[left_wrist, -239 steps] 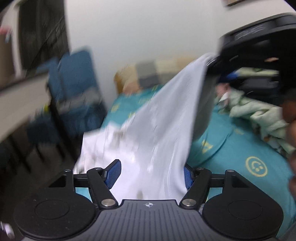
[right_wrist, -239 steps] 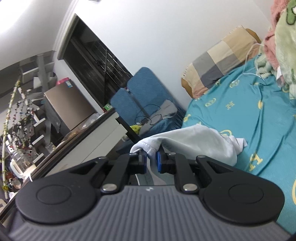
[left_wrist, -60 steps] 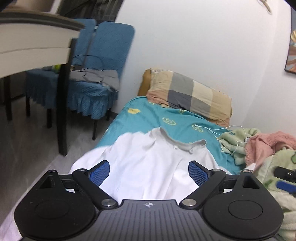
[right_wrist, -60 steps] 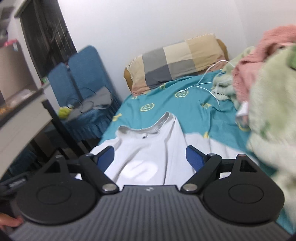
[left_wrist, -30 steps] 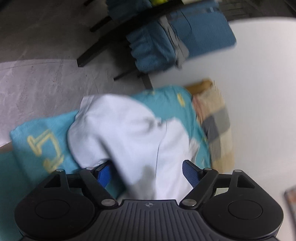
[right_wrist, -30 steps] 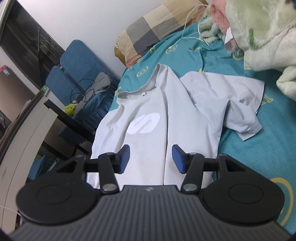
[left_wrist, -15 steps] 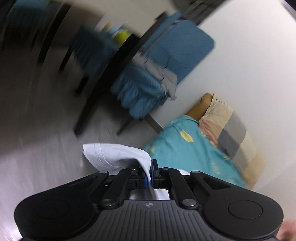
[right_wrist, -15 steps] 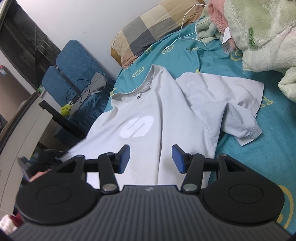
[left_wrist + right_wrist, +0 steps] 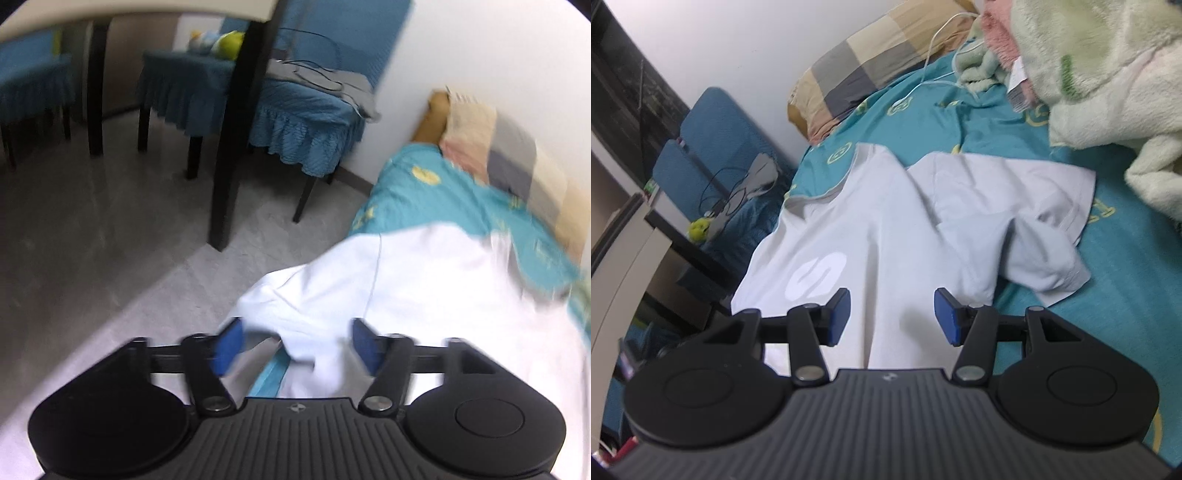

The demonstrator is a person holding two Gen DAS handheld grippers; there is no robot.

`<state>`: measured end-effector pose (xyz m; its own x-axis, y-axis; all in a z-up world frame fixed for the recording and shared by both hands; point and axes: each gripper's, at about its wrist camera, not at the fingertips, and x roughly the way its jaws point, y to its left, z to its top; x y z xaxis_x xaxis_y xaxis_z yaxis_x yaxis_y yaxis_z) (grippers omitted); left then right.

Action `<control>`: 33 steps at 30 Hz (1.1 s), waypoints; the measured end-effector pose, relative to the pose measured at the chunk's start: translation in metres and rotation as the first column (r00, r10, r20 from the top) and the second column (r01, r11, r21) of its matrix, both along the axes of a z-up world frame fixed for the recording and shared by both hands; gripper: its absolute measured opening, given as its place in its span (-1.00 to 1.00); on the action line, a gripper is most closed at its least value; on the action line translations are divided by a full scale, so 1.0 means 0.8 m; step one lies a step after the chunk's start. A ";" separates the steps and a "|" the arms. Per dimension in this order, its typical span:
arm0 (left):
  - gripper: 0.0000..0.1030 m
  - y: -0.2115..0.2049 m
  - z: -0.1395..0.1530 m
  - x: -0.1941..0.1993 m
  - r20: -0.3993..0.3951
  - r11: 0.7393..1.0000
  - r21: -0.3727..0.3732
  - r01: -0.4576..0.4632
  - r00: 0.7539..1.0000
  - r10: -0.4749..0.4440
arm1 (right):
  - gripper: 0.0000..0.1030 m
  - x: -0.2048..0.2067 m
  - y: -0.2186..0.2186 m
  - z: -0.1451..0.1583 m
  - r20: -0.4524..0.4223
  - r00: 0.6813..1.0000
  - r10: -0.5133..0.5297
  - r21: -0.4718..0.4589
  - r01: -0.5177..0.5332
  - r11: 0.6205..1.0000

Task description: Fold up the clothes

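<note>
Half a second ago the left gripper [image 9: 293, 345] was pinched shut on a fold of the white short-sleeved polo shirt [image 9: 886, 236]; now its blue-padded fingers [image 9: 228, 345] stand wide apart, with the shirt's near sleeve bunched loosely between them and gripped by neither. That sleeve hangs over the side edge of the bed, whose teal sheet with yellow emblems [image 9: 1115, 317] shows as a strip below the cloth in the left wrist view, which is blurred. The right gripper [image 9: 890, 315] hovers over the shirt's lower body, its fingers [image 9: 947, 315] also spread open and holding nothing, much as before. The shirt lies face up across the sheet, collar toward the checked beige-and-grey pillow [image 9: 864, 62], a pale oval logo [image 9: 816, 275] on its chest, and its far sleeve spread out rumpled toward the fluffy pale-green blanket [image 9: 1108, 81]. A thin white cable [image 9: 934, 51] trails over the sheet near the pillow. Beside the bed stand the blue fabric-covered chairs [image 9: 295, 99] and a dark table leg [image 9: 236, 133] on the grey floor [image 9: 92, 240].
</note>
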<state>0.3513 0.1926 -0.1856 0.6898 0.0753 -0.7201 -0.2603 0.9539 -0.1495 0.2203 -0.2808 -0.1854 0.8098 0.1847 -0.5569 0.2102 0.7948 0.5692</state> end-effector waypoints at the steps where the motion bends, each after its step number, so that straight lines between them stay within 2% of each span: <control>1: 0.46 -0.008 0.012 -0.018 0.005 1.000 0.009 0.012 1.000 -0.012 | 0.05 -0.001 -0.004 0.001 0.003 1.000 -0.012 0.001 0.012 1.000; 3: 0.54 -0.025 0.039 -0.055 0.018 0.999 0.018 0.034 0.999 -0.035 | 0.05 -0.004 -0.013 0.003 0.008 0.999 -0.037 0.004 0.037 0.999; 7: 0.62 -0.069 0.094 -0.144 0.075 0.995 -0.028 0.098 0.993 -0.096 | 0.05 -0.015 -0.032 0.007 0.012 0.997 -0.080 0.024 0.080 0.997; 9: 0.67 -0.096 0.114 -0.190 0.099 0.990 -0.060 0.128 0.988 -0.121 | 0.05 -0.023 -0.042 0.006 0.006 0.995 -0.096 0.062 0.096 0.993; 12: 0.69 -0.132 0.128 -0.251 0.132 0.982 -0.092 0.167 0.979 -0.155 | 0.06 -0.032 -0.057 0.003 -0.017 0.995 -0.098 0.157 0.100 0.983; 14: 0.71 -0.153 0.133 -0.289 0.153 0.976 -0.105 0.191 0.973 -0.174 | 0.07 -0.041 -0.068 0.000 -0.030 0.993 -0.110 0.246 0.114 0.962; 16: 0.72 -0.168 0.127 -0.309 0.150 0.975 -0.095 0.203 0.971 -0.187 | 0.22 -0.051 -0.076 -0.005 -0.041 0.989 -0.141 0.327 0.147 0.933; 20: 0.72 -0.176 0.114 -0.318 0.113 0.974 -0.098 0.203 0.975 -0.192 | 0.26 -0.060 -0.082 -0.025 -0.083 0.980 -0.182 0.462 0.199 0.864; 25: 0.73 -0.157 0.093 -0.298 0.098 0.973 -0.158 0.169 0.983 -0.155 | 0.26 -0.044 -0.070 -0.064 -0.156 0.969 -0.190 0.567 0.246 0.787; 31: 0.74 -0.140 0.067 -0.261 0.059 0.967 -0.221 0.130 0.991 -0.120 | 0.24 -0.007 -0.071 -0.092 -0.194 0.936 -0.292 0.532 0.351 0.770; 33: 0.73 -0.139 0.062 -0.250 0.057 0.964 -0.236 0.122 0.992 -0.112 | 0.24 -0.001 -0.073 -0.092 -0.154 0.920 -0.359 0.497 0.387 0.777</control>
